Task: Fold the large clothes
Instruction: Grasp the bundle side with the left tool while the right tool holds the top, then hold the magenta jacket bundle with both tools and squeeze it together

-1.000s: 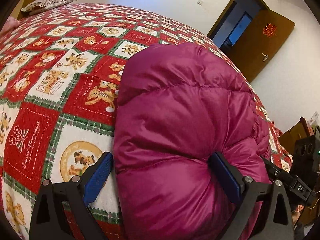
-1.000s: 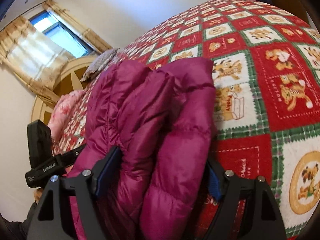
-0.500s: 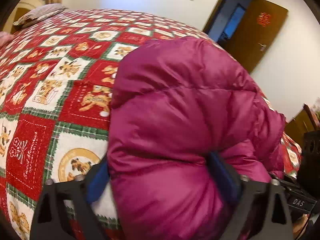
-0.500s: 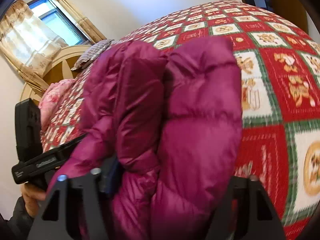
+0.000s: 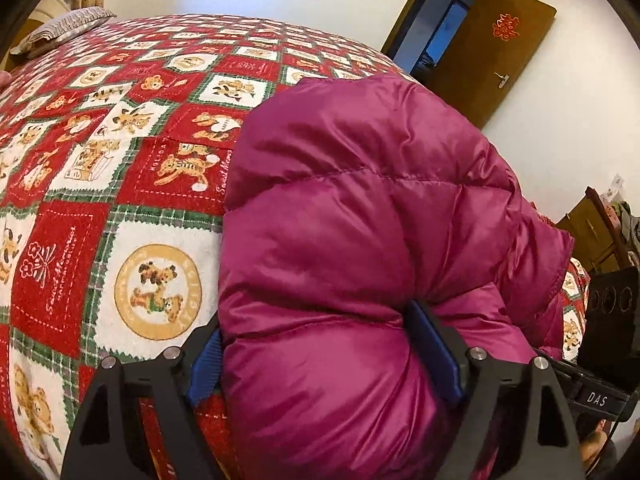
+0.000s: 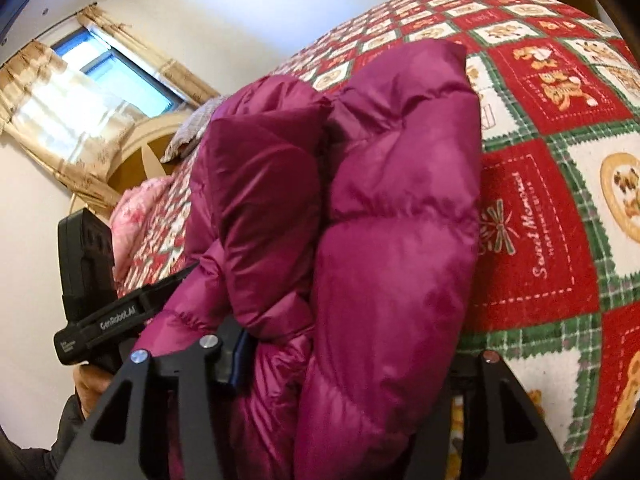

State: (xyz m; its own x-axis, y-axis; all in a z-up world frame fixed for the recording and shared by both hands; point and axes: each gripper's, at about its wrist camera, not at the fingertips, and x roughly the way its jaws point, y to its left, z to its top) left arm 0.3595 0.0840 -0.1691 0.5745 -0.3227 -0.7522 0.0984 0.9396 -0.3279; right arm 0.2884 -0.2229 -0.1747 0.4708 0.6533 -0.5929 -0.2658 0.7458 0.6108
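A folded magenta puffer jacket [image 5: 360, 240] lies bunched on the red bear-print bedspread [image 5: 120, 140]. My left gripper [image 5: 324, 356] is shut on the jacket's near padded edge, blue pads pressed into both sides. In the right wrist view the same jacket [image 6: 380, 220] fills the middle in thick folded layers. My right gripper [image 6: 348, 356] is shut on its near edge; the right finger is hidden behind the fabric. The left gripper's body [image 6: 100, 316] shows at the left of that view.
A pillow [image 5: 64, 28] lies at the bed's far head end below a curtained window [image 6: 92, 80]. A pink cloth [image 6: 136, 208] lies near the headboard. An open brown door [image 5: 488, 52] stands beyond the bed. Wooden furniture [image 5: 596, 232] is at the right.
Both grippers have closed in on the jacket and lifted its near edge, bunching it higher and closer to the cameras.
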